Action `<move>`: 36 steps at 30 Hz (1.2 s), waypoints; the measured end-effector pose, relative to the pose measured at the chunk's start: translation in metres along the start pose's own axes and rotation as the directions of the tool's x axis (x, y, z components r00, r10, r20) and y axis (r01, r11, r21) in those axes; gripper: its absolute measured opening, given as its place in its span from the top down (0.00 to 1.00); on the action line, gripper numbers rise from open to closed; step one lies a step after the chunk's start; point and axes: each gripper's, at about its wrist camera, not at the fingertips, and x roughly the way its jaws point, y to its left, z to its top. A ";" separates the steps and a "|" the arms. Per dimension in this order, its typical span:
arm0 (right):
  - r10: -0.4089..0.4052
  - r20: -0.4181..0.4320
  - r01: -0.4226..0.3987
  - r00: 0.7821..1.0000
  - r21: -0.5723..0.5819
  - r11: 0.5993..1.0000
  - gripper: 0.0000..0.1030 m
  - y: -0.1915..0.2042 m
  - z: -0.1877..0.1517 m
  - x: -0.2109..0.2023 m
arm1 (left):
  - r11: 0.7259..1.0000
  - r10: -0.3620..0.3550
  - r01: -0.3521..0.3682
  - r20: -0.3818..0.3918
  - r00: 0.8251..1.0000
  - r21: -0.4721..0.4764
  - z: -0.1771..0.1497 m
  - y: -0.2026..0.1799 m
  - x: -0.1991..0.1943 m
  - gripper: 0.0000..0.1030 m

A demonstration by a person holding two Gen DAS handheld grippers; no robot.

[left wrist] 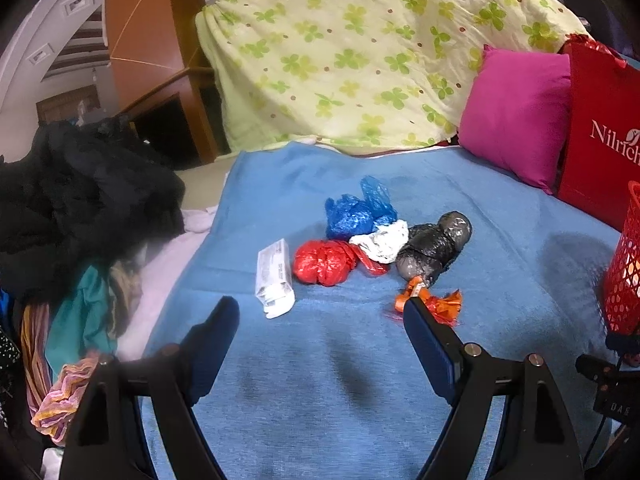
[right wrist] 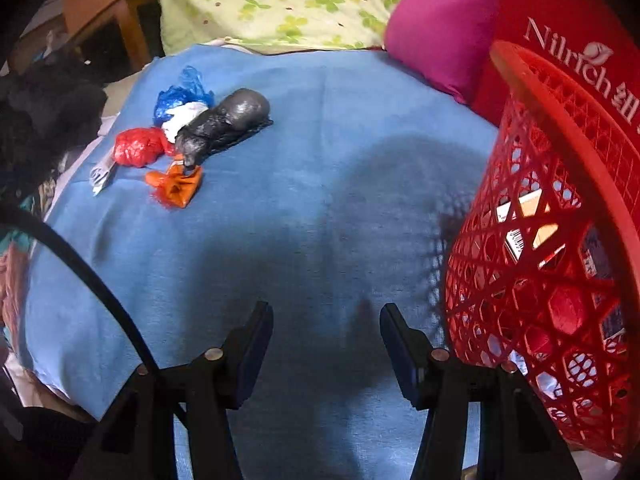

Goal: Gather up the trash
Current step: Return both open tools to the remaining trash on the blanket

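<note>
Trash lies in a cluster on the blue blanket (left wrist: 320, 360): a white carton (left wrist: 274, 276), a red bag (left wrist: 322, 266), a blue bag (left wrist: 356, 210), white crumpled paper (left wrist: 382, 240), a black bag (left wrist: 434, 248) and an orange wrapper (left wrist: 438, 300). My left gripper (left wrist: 320, 308) is open and empty, just short of the cluster, its right finger beside the orange wrapper. My right gripper (right wrist: 326, 316) is open and empty over bare blanket, next to the red mesh basket (right wrist: 540, 240), which holds some boxes. The cluster also shows in the right wrist view, with the orange wrapper (right wrist: 176, 186) nearest.
A magenta pillow (left wrist: 516, 116) and a red Nilrich bag (left wrist: 600, 132) stand at the back right. A clover-print sheet (left wrist: 360, 48) covers the back. Dark clothes (left wrist: 80, 200) and coloured fabrics pile up on the left. A black cable (right wrist: 80, 264) crosses the right wrist view.
</note>
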 end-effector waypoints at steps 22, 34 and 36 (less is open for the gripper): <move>0.088 0.043 -0.091 0.995 0.085 0.992 0.42 -0.026 0.007 -0.009 | 0.995 -0.076 0.077 -0.015 0.997 0.060 0.004 -0.031 0.007 0.18; 0.424 0.072 -0.430 0.903 0.174 0.886 0.42 0.018 0.051 0.019 | 0.983 -0.021 -0.005 -0.135 0.991 -0.185 -0.009 0.068 0.060 0.18; 0.464 0.078 -0.470 0.883 0.198 0.860 0.42 0.026 0.059 0.028 | 0.979 -0.018 -0.012 -0.148 0.989 -0.203 -0.011 0.078 0.065 0.18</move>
